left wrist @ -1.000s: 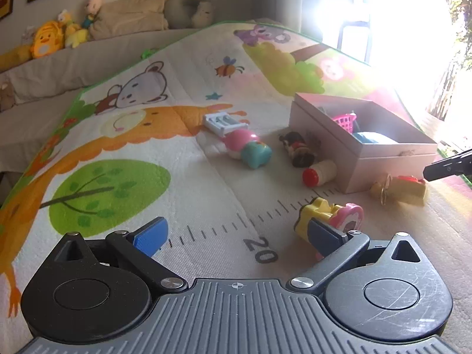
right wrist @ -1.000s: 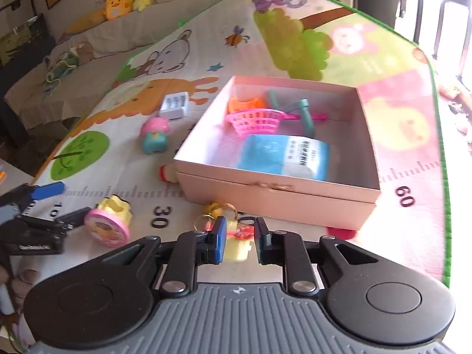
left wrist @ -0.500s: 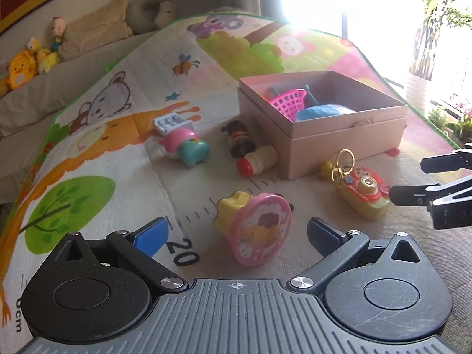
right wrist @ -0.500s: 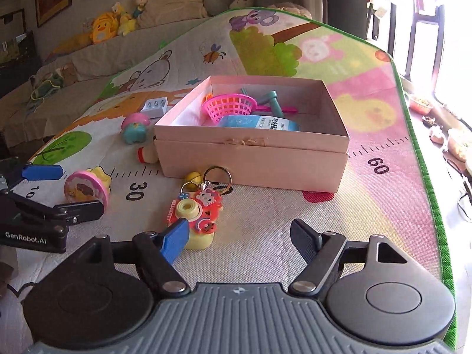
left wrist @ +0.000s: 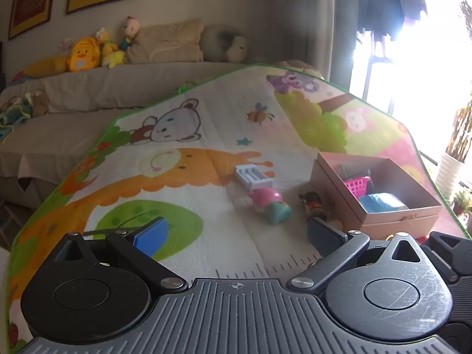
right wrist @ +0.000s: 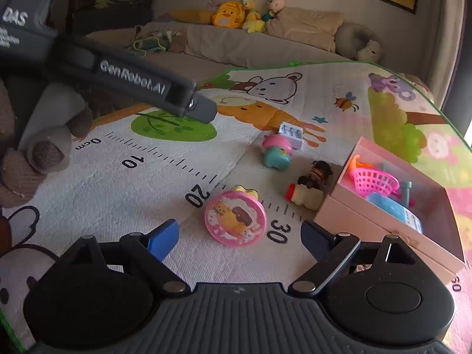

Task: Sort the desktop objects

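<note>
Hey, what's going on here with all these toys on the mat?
A person with a gripper in each hand is sorting toys into the pink box. Right now both the left gripper and right gripper are open and empty. The box holds a pink basket and a blue pack. The round pink toy lies on the mat in front of the right gripper.

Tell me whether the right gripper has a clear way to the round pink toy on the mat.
Probably yes. The right gripper is open, and the round pink toy lies on the mat just ahead between its fingers, with nothing in between. The pink box stands off to the side.
</note>
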Tool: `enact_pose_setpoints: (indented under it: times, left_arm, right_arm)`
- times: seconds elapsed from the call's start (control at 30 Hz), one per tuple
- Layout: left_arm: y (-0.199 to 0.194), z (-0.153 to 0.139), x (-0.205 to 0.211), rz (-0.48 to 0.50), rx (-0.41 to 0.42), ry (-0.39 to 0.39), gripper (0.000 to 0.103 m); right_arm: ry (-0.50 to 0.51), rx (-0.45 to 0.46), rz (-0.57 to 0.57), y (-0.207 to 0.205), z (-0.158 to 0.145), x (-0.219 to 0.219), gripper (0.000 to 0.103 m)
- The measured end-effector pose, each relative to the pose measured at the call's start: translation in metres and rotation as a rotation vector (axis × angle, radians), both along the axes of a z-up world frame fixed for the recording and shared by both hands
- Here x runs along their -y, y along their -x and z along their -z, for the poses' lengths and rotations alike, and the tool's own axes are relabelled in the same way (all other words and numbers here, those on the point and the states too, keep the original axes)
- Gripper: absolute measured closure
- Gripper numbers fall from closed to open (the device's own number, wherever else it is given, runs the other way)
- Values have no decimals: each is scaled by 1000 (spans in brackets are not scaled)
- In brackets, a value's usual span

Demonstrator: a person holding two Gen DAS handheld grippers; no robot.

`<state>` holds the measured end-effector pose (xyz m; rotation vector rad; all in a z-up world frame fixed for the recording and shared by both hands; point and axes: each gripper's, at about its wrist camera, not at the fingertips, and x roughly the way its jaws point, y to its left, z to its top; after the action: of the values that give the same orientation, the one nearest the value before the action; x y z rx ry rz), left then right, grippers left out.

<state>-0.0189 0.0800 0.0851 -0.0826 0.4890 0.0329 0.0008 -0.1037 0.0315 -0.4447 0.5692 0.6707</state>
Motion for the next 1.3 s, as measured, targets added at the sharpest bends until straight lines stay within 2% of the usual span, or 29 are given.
enact_pose_setpoints:
  times: [0.03,0.07,0.13,0.27,0.43,0.7,0.77,0.9,1.0,1.13,1.2,1.3]
  left_arm:
    - [1,2,-5,-9,-1,7,0]
    - [2,4,-11,-16,-6,14,0]
    - [3,11,-22,-35,-25,30,0]
    - [1,26,-40,-61,-60,80,0]
    - [4,39,-46,-51,-67,148,0]
    - [8,44,-37,-20,-89,143,0]
    - [9,44,-31,0,-95,132,0]
    - [11,41,-13,76,-93,103,0]
    - [10,40,13,187,-99,62,0]
    - [8,47,59,346,-109,-18,0]
    - [5,55,81,381,-127,-66,0]
    - [-4,67,98,380,-174,-101,0]
  right_arm:
    - [13,-10,5,-6,4,-6,13]
    - [30,-26,14,-13,8,-12,19]
    - [69,-62,29,-22,12,-18,47]
    - [57,-118,36,-26,-4,-8,47]
    - [60,-237,61,-36,-22,-2,49]
    - [-41,-285,85,-34,-18,12,49]
    - [-52,-275,105,-30,-17,19,46]
    - [-132,-226,130,-16,-27,53,27]
    - [-126,-151,207,-6,-30,83,25]
    - [-95,-132,324,-13,-16,107,25]
    - [-107,-160,357,-21,-2,115,25]
    - [-114,-176,352,-27,12,114,25]
